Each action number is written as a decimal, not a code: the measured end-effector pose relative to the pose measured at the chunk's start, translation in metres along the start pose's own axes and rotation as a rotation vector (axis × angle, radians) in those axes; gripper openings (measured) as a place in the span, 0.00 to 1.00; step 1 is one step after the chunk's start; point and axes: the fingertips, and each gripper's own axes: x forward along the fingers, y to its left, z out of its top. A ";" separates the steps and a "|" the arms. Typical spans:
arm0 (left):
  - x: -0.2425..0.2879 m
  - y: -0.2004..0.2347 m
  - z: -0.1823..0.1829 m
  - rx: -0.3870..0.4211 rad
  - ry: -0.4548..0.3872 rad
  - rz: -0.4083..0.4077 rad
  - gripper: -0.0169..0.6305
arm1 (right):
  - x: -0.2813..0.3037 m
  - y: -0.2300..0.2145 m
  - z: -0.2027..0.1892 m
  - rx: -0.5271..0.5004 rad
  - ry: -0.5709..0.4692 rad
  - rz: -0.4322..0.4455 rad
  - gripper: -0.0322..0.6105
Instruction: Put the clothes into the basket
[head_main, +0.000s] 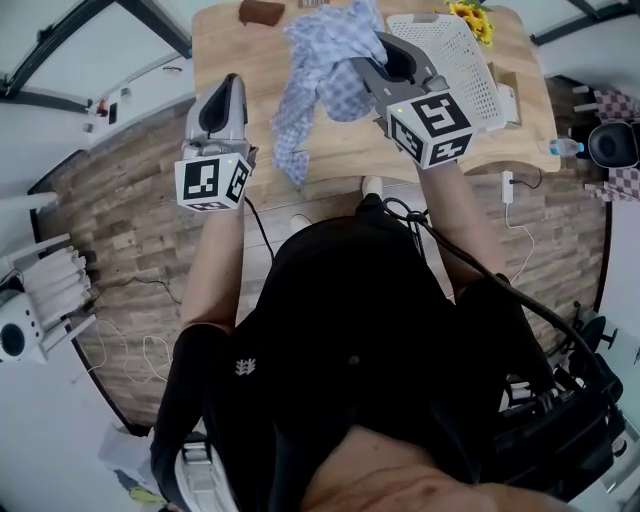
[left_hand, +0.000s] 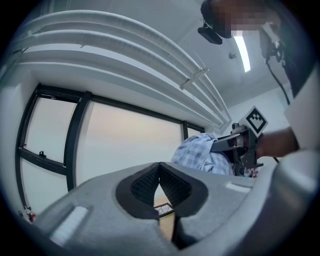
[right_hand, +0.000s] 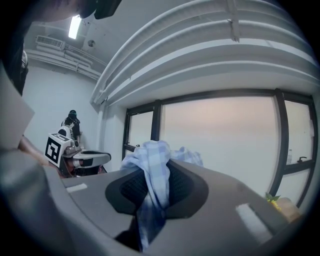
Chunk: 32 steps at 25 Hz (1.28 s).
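Observation:
A blue-and-white checked garment (head_main: 322, 62) hangs above the wooden table (head_main: 232, 55), and its lower end trails toward the table's near edge. My right gripper (head_main: 388, 52) is shut on its upper part; in the right gripper view the cloth (right_hand: 156, 162) is bunched between the pads of that gripper (right_hand: 155, 176) and drapes down. A white perforated basket (head_main: 455, 55) stands just right of it on the table. My left gripper (head_main: 224, 105) is held left of the garment, shut on nothing, with its pads (left_hand: 148, 183) touching. The left gripper view shows the garment (left_hand: 197, 152) raised by the right gripper (left_hand: 234, 146).
A brown object (head_main: 262, 12) lies at the table's far edge, and yellow flowers (head_main: 472, 15) stand behind the basket. A white plug with its cable (head_main: 508, 186) hangs off the table's right side near a bottle (head_main: 565, 147). Windows fill both gripper views.

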 end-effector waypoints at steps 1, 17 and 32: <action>0.007 -0.006 0.000 0.001 0.001 -0.004 0.03 | -0.004 -0.009 0.002 0.002 -0.006 -0.003 0.17; 0.086 -0.070 0.024 0.048 -0.020 -0.034 0.03 | -0.048 -0.110 0.033 0.008 -0.095 -0.039 0.17; 0.167 -0.171 0.027 0.037 -0.038 -0.037 0.03 | -0.120 -0.238 0.023 0.002 -0.110 -0.083 0.17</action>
